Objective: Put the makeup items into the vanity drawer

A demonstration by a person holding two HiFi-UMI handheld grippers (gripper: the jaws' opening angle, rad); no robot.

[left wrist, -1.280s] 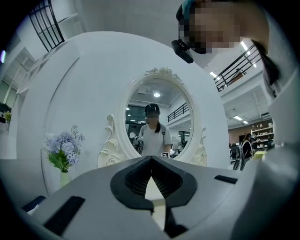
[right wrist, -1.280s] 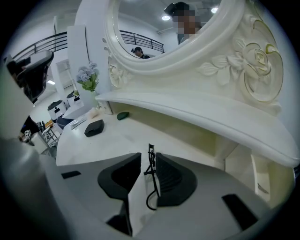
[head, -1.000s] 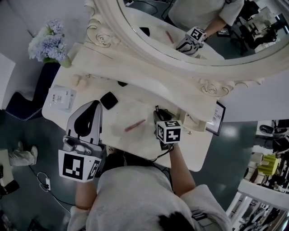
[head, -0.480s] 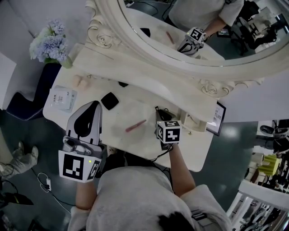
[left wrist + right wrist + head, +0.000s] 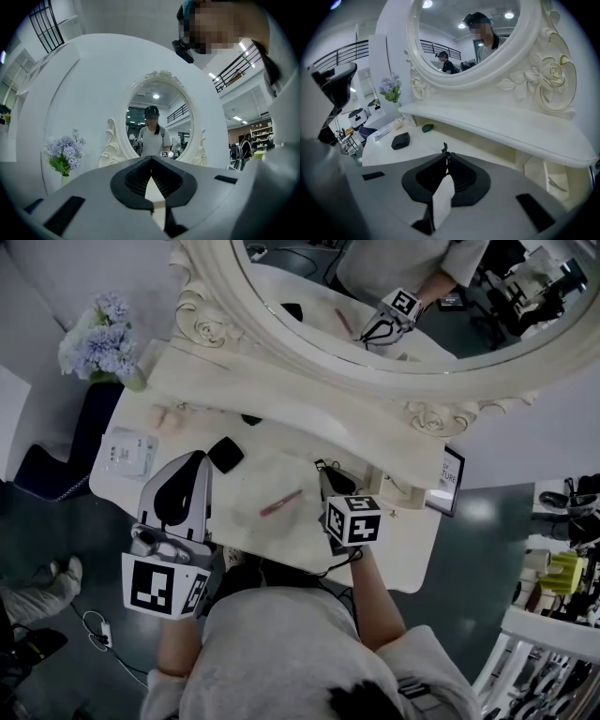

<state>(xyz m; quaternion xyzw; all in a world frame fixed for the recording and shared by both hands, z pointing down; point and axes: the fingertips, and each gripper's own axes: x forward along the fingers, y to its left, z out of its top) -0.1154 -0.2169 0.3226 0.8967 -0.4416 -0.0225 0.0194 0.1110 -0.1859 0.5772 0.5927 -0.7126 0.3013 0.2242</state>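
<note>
**Operator:** How are my tools set?

**Spotter:** Your left gripper (image 5: 151,158) has its jaws pressed together on nothing. The jaws of your right gripper (image 5: 446,155) meet at the tips too. A tiny dark sliver shows at those tips, and I can't name it. You hold both low at the near edge of the vanity top (image 5: 281,535), which reads to me as a ready stance before a first pick.

**Operator:** And the makeup?

**Spotter:** It all lies out on the top. The pink stick (image 5: 281,502) is between your grippers. The black compact (image 5: 225,454) is just past your left jaws, and a small dark piece (image 5: 251,418) lies farther back under the shelf.

**Operator:** The drawer?

**Spotter:** No view shows it, open or shut. It's likely under the front edge, hidden by your body. The side cubby (image 5: 534,171) on the right holds something thin I can't make out.
</note>
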